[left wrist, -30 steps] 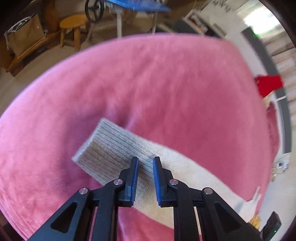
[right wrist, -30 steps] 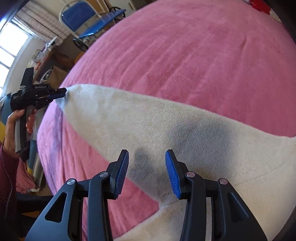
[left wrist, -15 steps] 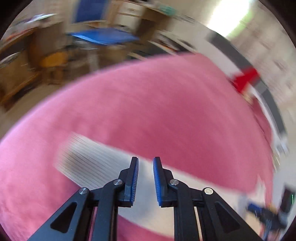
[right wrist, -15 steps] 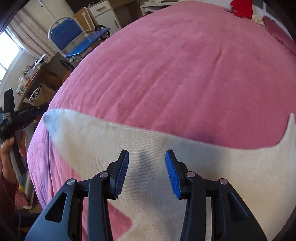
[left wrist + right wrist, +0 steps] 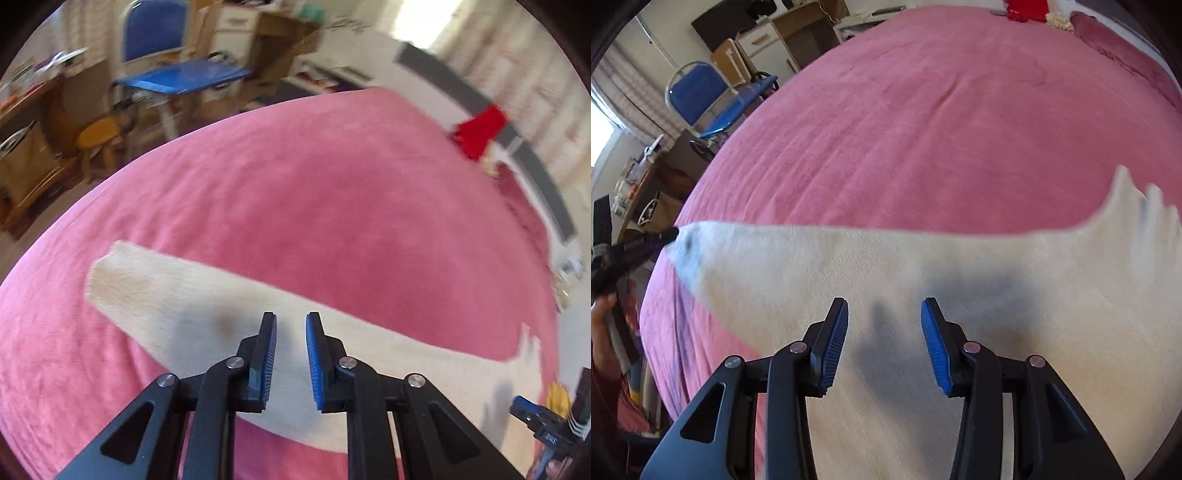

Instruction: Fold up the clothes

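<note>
Right wrist view put our right gripper [image 5: 884, 343] directly over the cream garment [image 5: 960, 369], fingers spread wide with nothing between them and their shadow falling on the knit just ahead. We judged that the cloth ran as a long band from side to side across the fingers, not along them: one end tapered off to the left, toward our left gripper [image 5: 635, 247], which pointed at that tip, though we could not tell whether it touched; the other end rose into a ragged edge far right. Left wrist view showed the left gripper [image 5: 290, 350] with its fingers narrowly parted and empty, over the same garment [image 5: 207, 306], whose squared end lay ahead and to the left while the rest trailed right toward the right gripper [image 5: 532, 413] at the frame's edge. We took it that each hand was nearer its own end, so the next fold would turn on bringing those ends together. Beyond lay the pink bedspread [image 5: 942, 122], and past it a blue chair [image 5: 709, 99] and something red [image 5: 480, 129].
</note>
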Action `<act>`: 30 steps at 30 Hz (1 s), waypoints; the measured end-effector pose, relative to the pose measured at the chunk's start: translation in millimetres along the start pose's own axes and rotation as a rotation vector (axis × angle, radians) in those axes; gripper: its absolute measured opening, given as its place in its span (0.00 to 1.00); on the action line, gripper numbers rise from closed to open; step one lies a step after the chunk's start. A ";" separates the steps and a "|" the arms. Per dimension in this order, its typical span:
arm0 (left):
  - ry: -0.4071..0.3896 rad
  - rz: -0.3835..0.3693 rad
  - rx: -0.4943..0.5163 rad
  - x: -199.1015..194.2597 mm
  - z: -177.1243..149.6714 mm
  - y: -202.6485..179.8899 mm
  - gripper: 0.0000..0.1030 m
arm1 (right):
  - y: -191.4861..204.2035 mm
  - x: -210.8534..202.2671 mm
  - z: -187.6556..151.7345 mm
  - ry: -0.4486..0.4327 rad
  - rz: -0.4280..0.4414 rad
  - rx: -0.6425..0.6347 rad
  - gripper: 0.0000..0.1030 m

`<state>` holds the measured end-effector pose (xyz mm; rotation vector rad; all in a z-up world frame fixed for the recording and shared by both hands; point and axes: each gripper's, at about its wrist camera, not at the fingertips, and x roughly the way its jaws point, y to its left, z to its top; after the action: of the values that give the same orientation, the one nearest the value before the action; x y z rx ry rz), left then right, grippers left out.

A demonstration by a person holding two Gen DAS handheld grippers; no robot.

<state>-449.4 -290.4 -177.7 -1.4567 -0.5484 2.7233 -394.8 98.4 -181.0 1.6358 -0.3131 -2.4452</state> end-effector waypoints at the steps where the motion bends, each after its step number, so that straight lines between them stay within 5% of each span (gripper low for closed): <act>1: -0.006 -0.035 0.044 -4.8 -6.9 -18.6 0.16 | -12.1 -13.6 -10.1 -0.010 0.006 0.005 0.43; 6: 0.014 -0.192 0.250 -6.0 -35.2 -146.4 0.17 | -136.9 -70.3 -60.8 -0.071 -0.031 0.262 0.43; 10: 0.072 -0.278 0.335 20.6 -55.0 -257.8 0.18 | -223.7 -95.0 -63.1 -0.144 0.043 0.454 0.43; 17: 0.179 -0.405 0.393 100.3 -67.1 -413.3 0.18 | -263.7 -77.1 -4.7 -0.134 0.122 0.404 0.43; 20: 0.233 -0.361 0.435 142.4 -74.8 -456.1 0.19 | -277.1 -55.4 9.8 -0.070 0.128 0.393 0.43; 22: 0.267 -0.294 0.476 168.9 -81.1 -473.1 0.20 | -292.4 -50.5 8.5 -0.045 0.042 0.381 0.41; 24: 0.246 -0.182 0.526 186.6 -85.7 -479.0 0.13 | -308.8 -52.3 2.4 -0.044 -0.010 0.400 0.04; 25: 0.214 -0.175 0.519 185.3 -84.3 -476.2 0.13 | -317.3 -55.2 -2.2 -0.051 -0.026 0.420 0.00; 30: 0.036 -0.066 0.421 161.0 -66.0 -445.7 0.13 | -329.9 -77.9 -13.2 -0.145 -0.046 0.436 0.07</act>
<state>-558.2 174.8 -204.5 -1.3451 -0.0130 2.5449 -364.5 435.2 -207.3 1.6259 -0.8953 -2.6732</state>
